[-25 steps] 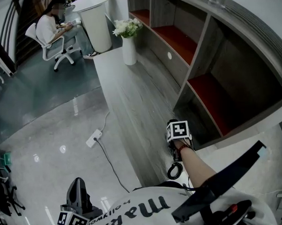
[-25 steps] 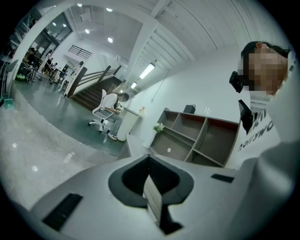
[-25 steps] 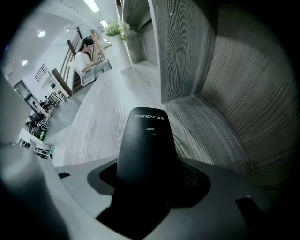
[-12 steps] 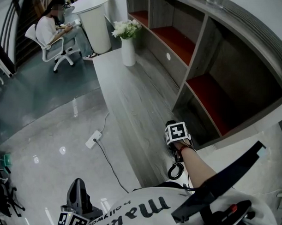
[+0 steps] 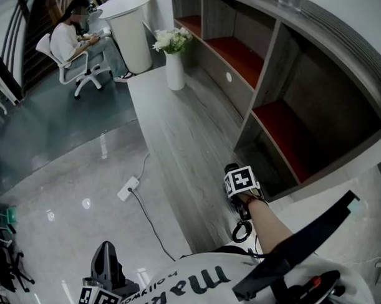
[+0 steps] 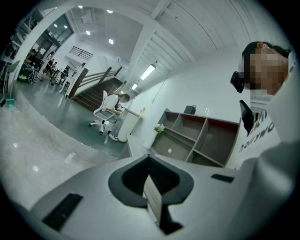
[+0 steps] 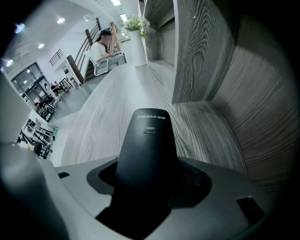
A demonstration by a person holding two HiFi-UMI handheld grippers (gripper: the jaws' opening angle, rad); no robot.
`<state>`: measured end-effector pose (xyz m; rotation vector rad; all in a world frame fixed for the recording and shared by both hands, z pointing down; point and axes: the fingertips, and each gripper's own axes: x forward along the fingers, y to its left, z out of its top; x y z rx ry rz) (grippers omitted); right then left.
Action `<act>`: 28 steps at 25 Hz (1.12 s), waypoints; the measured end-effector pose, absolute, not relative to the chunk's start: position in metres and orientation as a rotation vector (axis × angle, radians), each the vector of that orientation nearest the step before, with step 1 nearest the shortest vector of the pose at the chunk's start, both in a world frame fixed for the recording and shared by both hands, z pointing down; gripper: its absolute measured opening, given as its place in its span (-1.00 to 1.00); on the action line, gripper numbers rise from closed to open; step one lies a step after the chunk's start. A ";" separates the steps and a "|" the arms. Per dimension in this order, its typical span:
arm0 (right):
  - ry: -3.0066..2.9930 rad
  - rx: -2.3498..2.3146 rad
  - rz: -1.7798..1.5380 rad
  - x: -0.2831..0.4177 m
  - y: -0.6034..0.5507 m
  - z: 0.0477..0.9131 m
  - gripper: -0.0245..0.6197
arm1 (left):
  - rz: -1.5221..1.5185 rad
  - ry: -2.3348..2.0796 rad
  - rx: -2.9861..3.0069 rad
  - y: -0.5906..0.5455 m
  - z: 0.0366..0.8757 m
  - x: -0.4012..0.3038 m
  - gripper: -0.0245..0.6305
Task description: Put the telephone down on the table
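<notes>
A glossy grey floor (image 5: 65,169) fills the left of the hall below me. A long desk (image 5: 178,135) of pale grey wood grain runs along it, away from me. Against the desk's far side stands a grey shelf unit (image 5: 286,102) with red-lined compartments. Beyond the desk's far end is a round white stand (image 5: 133,28), with a person (image 5: 66,38) seated beside it on a white swivel chair (image 5: 75,72). A white vase (image 5: 175,70) of pale flowers stands upright at that far end of the desk.

My right gripper (image 5: 238,184) is over the near part of the desk, close to the shelf unit, its fingers clamped on the black telephone (image 7: 149,150); I cannot tell whether the telephone touches the desk. Its coiled cord (image 5: 241,231) hangs beneath my wrist. My left gripper (image 5: 105,264) hangs low above the floor, fingers together with nothing in them.

A white power strip (image 5: 127,188) lies on the floor beside the desk, its cable (image 5: 152,225) trailing toward me
</notes>
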<state>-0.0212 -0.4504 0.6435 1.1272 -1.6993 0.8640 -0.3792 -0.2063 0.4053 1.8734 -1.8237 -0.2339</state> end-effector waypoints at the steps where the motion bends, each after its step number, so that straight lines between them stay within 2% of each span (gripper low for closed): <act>1: -1.701 1.126 0.862 -0.021 -0.450 0.643 -0.02 | -0.234 -1.825 1.873 -0.205 0.405 -0.379 -0.90; 6: -1.708 1.115 0.853 -0.023 -0.448 0.642 -0.01 | -0.237 -1.829 1.872 -0.201 0.403 -0.378 -0.90; 8: -1.721 1.088 0.837 -0.026 -0.444 0.641 0.08 | -0.236 -1.831 1.871 -0.198 0.401 -0.378 -0.90; 16: -1.741 1.071 0.787 -0.030 -0.442 0.638 0.13 | -0.232 -1.854 1.859 -0.190 0.397 -0.381 -0.90; 25: -1.871 1.203 0.710 -0.030 -0.458 0.596 0.15 | -0.246 -1.860 1.867 -0.183 0.398 -0.381 -0.90; 27: -1.892 1.250 0.680 -0.028 -0.462 0.581 0.14 | -0.248 -1.858 1.869 -0.182 0.401 -0.381 -0.90; 28: -1.894 1.282 0.663 -0.026 -0.463 0.573 -0.02 | -0.248 -1.856 1.871 -0.181 0.401 -0.380 -0.90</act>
